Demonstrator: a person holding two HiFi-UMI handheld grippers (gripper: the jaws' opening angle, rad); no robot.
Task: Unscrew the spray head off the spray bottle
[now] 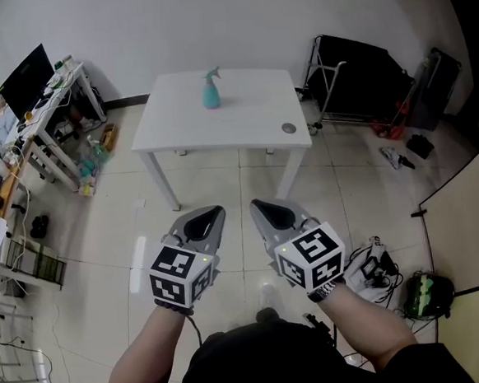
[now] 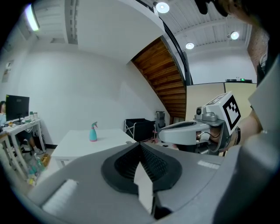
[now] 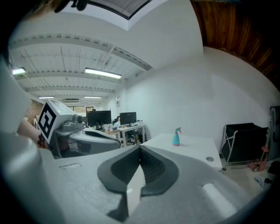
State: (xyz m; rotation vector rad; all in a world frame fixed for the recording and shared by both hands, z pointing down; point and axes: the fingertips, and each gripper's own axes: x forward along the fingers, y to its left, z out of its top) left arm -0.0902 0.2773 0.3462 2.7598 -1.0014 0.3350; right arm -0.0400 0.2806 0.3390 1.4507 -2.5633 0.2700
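Pointing up the frame, the left gripper [image 1: 215, 211] and the right gripper [image 1: 257, 204] are held side by side at lower centre, each closed with nothing between its jaws. Well apart, at upper centre, the spray bottle [image 1: 210, 91] is seen upright on the white worktop [image 1: 250, 115], spray head [image 1: 213, 71] attached.

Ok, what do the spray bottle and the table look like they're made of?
The spray bottle looks plastic: teal, smooth body, moulded trigger head. The table top seems laminate or painted board: flat, even white; legs unclear.
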